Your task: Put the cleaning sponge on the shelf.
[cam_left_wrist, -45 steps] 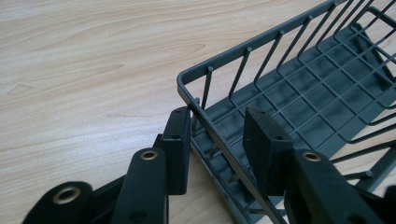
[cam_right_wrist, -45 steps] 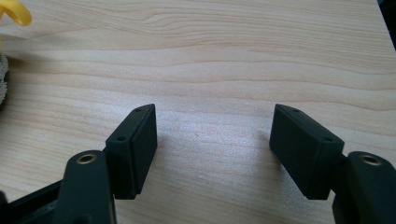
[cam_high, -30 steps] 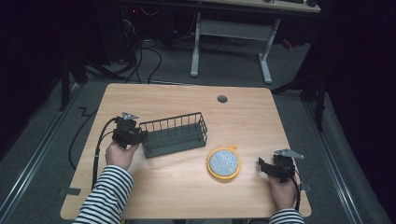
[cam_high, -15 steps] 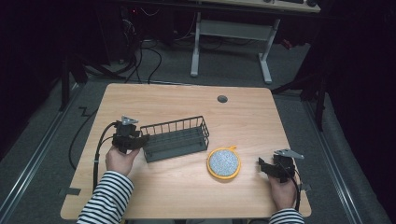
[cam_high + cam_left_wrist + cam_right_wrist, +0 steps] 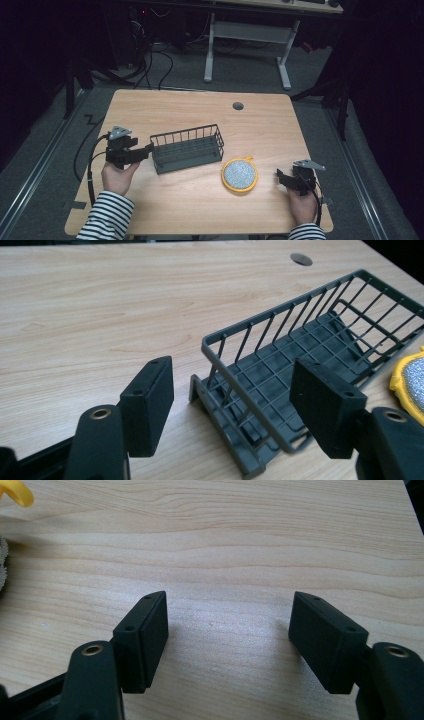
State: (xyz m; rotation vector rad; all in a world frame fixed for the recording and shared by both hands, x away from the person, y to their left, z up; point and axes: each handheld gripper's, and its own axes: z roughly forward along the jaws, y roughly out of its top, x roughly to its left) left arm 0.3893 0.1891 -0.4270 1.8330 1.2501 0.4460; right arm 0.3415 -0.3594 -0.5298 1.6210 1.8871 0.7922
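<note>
Jaws of the left gripper (image 5: 145, 150) stand spread in the high view, having just been opening, their tips just beside the left end of the wire basket (image 5: 187, 148) without pinching it. That basket sits mid-tabletop (image 5: 200, 107), slightly left of centre, with a round yellow-rimmed scrubber (image 5: 239, 174) near its right end. Over at the near right corner, the right gripper (image 5: 283, 178) lies low with its jaws parted on nothing.

Left gripper view: the two black pads (image 5: 150, 402) stand wide, and the basket's (image 5: 300, 350) near corner rim lies between them, touched by neither. Its end looks slightly lifted off the wood. Thin dark wire suggests a light, stiff thing that would slide easily on the smooth tabletop; I would judge the top rim wire at the short end the best place to pinch.

Right gripper view: spread jaws frame bare wood, the scrubber's yellow loop (image 5: 15, 492) at far left.
</note>
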